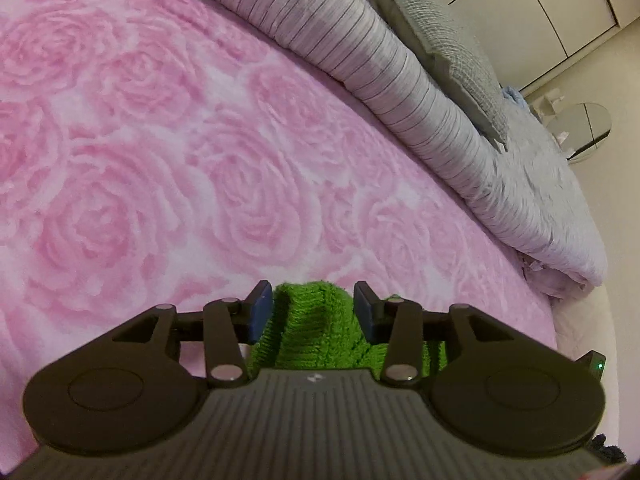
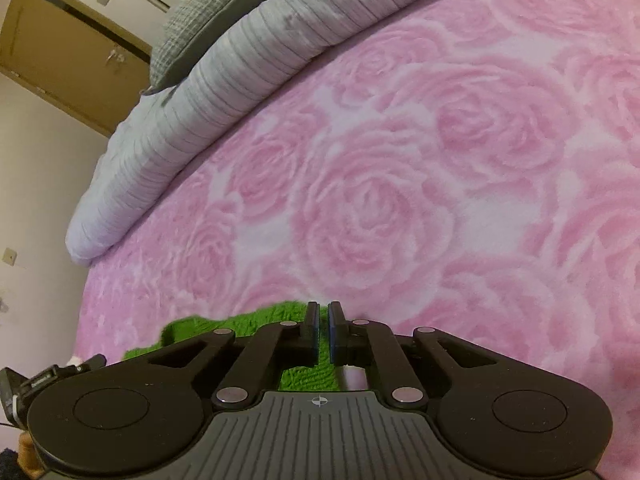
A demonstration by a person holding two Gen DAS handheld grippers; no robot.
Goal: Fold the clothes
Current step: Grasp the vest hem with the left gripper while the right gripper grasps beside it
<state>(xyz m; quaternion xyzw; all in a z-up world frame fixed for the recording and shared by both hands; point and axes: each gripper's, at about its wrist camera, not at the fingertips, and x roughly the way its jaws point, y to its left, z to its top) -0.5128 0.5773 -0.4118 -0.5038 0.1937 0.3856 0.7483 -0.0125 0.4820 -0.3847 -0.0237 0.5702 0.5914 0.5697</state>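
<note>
A bright green knitted garment [image 1: 316, 324] lies on a pink rose-patterned blanket [image 1: 160, 140]. In the left wrist view my left gripper [image 1: 313, 310] is open, its blue-padded fingers [image 1: 262, 312] standing on either side of a raised fold of the green knit. In the right wrist view the green garment [image 2: 224, 326] shows below and to the left of my right gripper [image 2: 323, 330]. Its jaws are nearly closed with a thin gap, right at the garment's edge; whether cloth is pinched between them is hidden.
A grey striped rolled duvet [image 1: 400, 80] and a grey pillow [image 1: 448, 48] lie along the far side of the bed, also in the right wrist view [image 2: 208, 92]. The bed's edge and a round side table [image 1: 588, 128] are at right. A wooden door [image 2: 72, 48] stands beyond.
</note>
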